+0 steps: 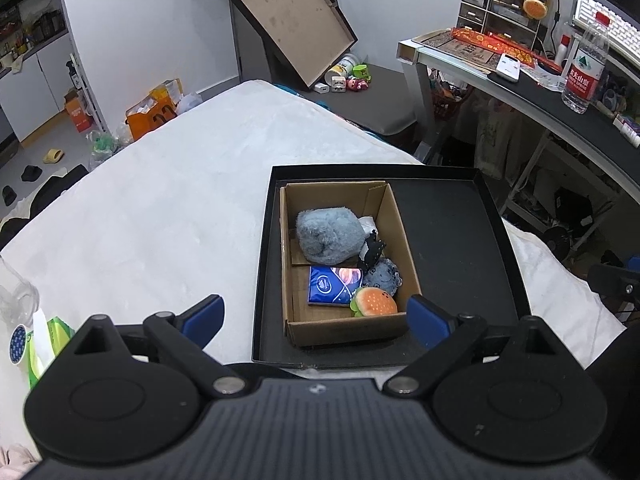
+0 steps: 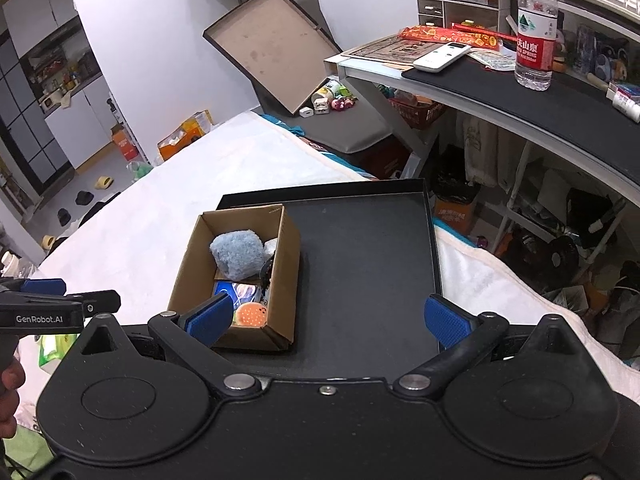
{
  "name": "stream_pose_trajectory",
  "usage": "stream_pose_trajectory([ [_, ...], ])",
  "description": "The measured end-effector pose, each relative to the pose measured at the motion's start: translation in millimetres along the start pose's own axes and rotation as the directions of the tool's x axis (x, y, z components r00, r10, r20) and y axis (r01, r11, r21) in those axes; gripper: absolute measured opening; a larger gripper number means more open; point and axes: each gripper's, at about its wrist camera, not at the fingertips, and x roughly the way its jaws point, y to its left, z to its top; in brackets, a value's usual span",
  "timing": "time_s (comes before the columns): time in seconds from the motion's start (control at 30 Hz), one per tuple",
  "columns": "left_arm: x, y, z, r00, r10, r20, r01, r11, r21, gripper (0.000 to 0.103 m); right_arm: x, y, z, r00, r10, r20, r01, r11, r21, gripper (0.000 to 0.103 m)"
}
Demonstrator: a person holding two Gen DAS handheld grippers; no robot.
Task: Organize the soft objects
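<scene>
A small cardboard box (image 1: 396, 220) (image 2: 286, 264) stands in the left part of a black tray (image 1: 452, 240) (image 2: 360, 272) on the white bed. Inside it lie a fluffy grey-blue plush (image 1: 328, 234) (image 2: 238, 254), a blue tissue pack (image 1: 332, 285) (image 2: 236, 291), a burger plush (image 1: 374, 302) (image 2: 251, 314), a small dark-blue plush (image 1: 382, 276) and a black item (image 1: 372, 250). My left gripper (image 1: 316, 316) is open and empty, just above the box's near side. My right gripper (image 2: 328, 318) is open and empty over the tray's near edge, right of the box.
A green tissue pack (image 1: 46, 344) and a clear bottle (image 1: 16, 296) lie at the bed's near left. A desk (image 2: 520, 96) with a water bottle (image 2: 536, 28) stands to the right. A large open box lid (image 1: 292, 20) leans on the far wall.
</scene>
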Motion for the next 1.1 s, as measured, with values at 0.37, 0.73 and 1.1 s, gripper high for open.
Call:
stream_pose_trajectory([
  [0.37, -14.4, 1.8, -8.2, 1.000, -0.001, 0.029, 0.001, 1.000, -0.003, 0.097, -13.8, -0.5, -8.0, 1.000, -0.002, 0.026, 0.002, 1.000, 0.002, 0.103],
  [0.73, -21.8, 2.3, -14.8, 0.999, -0.007, 0.047, 0.007, 1.000, -0.009, 0.097, -22.8, 4.4, -13.1, 0.999, -0.003, 0.042, 0.004, 1.000, -0.007, 0.103],
  [1.1, -26.7, 3.2, -15.6, 0.998, -0.014, 0.056, 0.014, 1.000, -0.007, 0.097, -27.1, 4.8, -15.1, 0.999, -0.005, 0.047, 0.005, 1.000, -0.009, 0.103],
])
